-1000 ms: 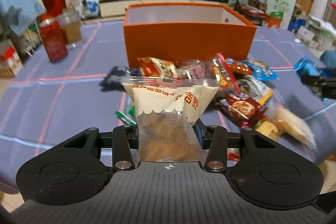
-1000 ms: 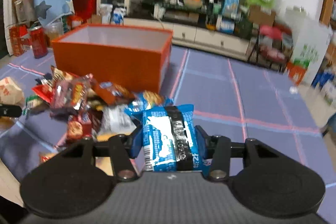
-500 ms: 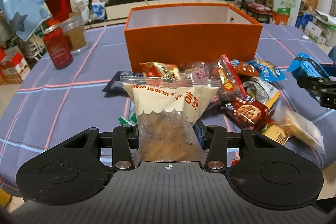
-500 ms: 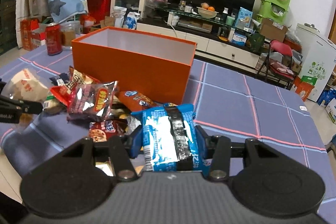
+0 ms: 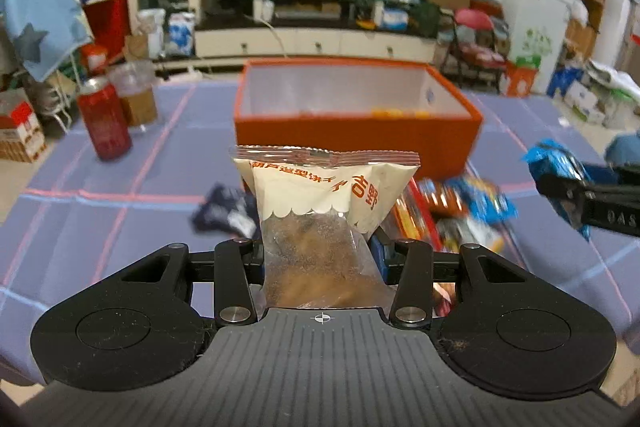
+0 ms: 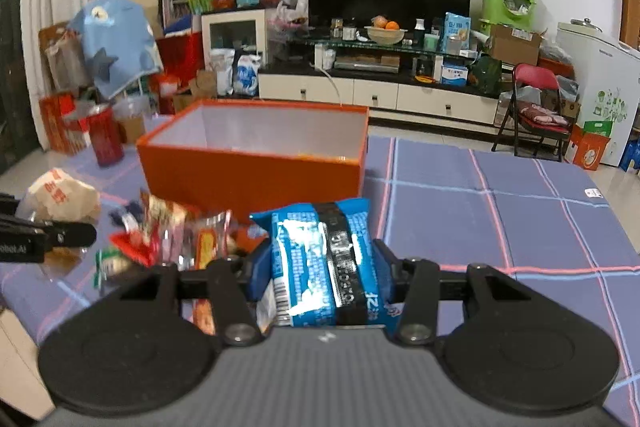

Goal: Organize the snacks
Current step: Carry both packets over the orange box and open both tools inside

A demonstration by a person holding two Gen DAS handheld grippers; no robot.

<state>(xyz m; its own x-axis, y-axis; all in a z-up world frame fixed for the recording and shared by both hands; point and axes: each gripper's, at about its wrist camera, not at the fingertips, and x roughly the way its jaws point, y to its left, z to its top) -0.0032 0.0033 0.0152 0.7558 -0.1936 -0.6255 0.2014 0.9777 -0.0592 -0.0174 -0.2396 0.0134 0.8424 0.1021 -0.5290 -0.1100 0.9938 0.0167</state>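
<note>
My left gripper (image 5: 320, 255) is shut on a cream and clear snack bag (image 5: 324, 211) with brown biscuits inside, held above the table in front of the open orange box (image 5: 356, 139). My right gripper (image 6: 320, 267) is shut on a blue snack packet (image 6: 324, 259), also raised, in front of the orange box (image 6: 256, 179). A pile of snack packets (image 6: 172, 239) lies on the table before the box. The right gripper with its blue packet shows at the right of the left wrist view (image 5: 560, 171). A few orange items lie inside the box (image 5: 396, 113).
A red can (image 5: 104, 123) and a clear jar (image 5: 136, 95) stand at the table's far left. The blue cloth with red grid lines (image 6: 500, 211) extends to the right of the box. A TV stand, shelves and a red chair fill the room behind.
Both grippers have risen with their snacks, so the box interior now shows and the snack pile sits lower. Both stay shut on their packets.
</note>
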